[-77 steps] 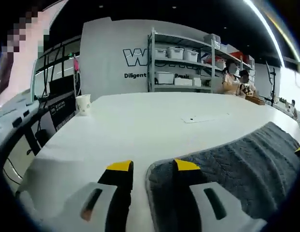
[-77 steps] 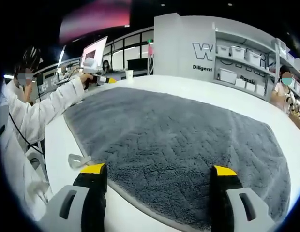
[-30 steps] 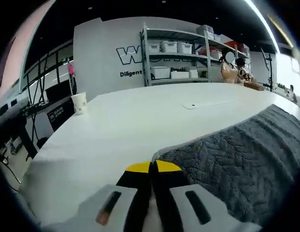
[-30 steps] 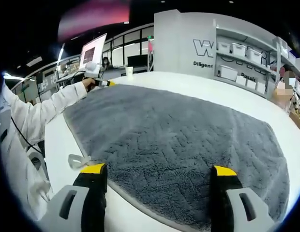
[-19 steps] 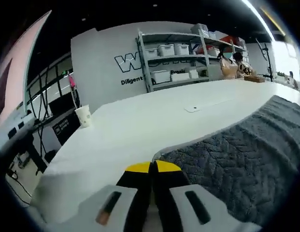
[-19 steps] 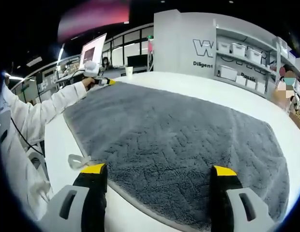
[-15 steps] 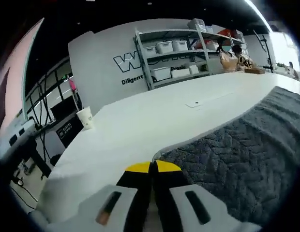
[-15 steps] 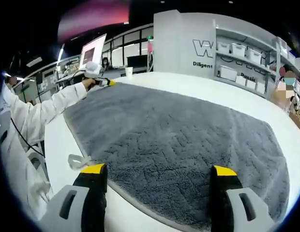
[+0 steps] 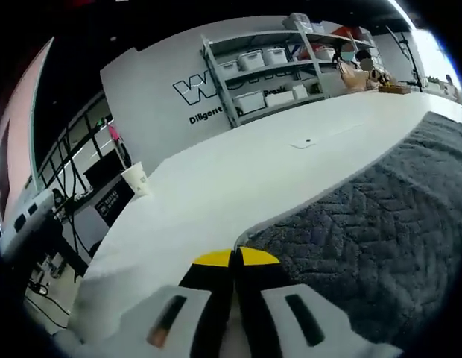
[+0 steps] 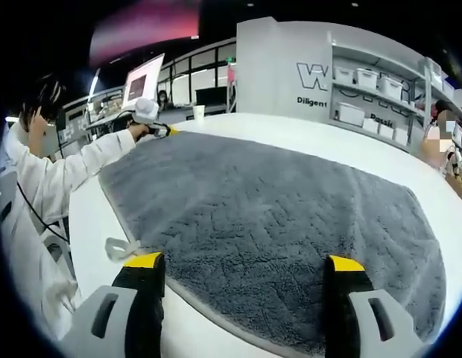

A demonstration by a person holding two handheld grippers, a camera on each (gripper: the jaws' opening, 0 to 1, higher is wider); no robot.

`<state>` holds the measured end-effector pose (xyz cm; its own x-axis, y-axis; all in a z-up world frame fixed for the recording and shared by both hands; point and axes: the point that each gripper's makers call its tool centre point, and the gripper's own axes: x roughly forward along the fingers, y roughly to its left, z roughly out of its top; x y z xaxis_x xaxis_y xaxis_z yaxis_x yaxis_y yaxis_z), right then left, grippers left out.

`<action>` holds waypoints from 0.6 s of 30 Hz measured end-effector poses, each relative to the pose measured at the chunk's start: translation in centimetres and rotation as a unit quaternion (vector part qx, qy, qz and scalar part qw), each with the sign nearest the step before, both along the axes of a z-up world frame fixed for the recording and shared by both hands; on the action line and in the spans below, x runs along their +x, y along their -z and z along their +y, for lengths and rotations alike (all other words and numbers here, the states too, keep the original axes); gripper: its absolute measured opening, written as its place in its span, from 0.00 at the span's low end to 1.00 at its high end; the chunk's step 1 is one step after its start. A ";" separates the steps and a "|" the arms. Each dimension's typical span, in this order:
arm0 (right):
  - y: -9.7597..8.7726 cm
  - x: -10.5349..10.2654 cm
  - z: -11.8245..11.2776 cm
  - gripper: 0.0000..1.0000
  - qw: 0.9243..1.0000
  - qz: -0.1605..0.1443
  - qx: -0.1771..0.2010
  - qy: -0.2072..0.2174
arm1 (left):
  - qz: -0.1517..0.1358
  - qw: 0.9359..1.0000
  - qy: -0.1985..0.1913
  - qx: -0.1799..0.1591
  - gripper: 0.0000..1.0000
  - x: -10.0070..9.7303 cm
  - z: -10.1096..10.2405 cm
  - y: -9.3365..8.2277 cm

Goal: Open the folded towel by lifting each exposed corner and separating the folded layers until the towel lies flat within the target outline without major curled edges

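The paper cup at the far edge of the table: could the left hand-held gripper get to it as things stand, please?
Probably not right away. The left hand-held gripper is shut on the grey towel's corner, so it would have to let go first. Bare white table lies between it and the paper cup.

My left hand-held gripper (image 9: pixel 232 258), whose jaws stood apart on either side of the towel's (image 9: pixel 380 231) corner 2.6 s ago, now has them pressed together on that corner, the yellow tips touching. Since that closing, my left hand tilts, so the left gripper view rolls: the worktop (image 9: pixel 238 175) and the shelves (image 9: pixel 264 63) behind it slope up to the right more than they did a second ago, and the paper cup (image 9: pixel 136 179) sits lower against the wall. In the right gripper view, the far corner under my left hand (image 10: pixel 135 128) sits slightly higher than before.
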<state>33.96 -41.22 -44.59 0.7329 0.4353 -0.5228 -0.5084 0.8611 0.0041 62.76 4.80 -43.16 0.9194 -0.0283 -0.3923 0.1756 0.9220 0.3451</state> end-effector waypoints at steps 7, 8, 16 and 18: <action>-0.1 -0.2 0.4 0.88 1.000 0.007 -0.005 -0.020 | -0.001 1.000 0.001 -0.009 0.01 0.1 0.2 0.0; -0.1 -0.2 0.4 0.89 1.000 0.008 -0.006 -0.022 | -0.003 1.000 0.001 -0.014 0.01 0.1 0.2 0.0; -1.4 0.1 0.4 0.99 0.999 0.001 -0.028 -0.043 | -0.008 1.000 0.001 -0.026 0.01 -0.1 0.1 0.1; -2.2 0.6 -0.4 0.99 0.999 -0.005 -0.027 -0.035 | -0.009 1.000 0.002 -0.029 0.01 0.0 0.1 0.1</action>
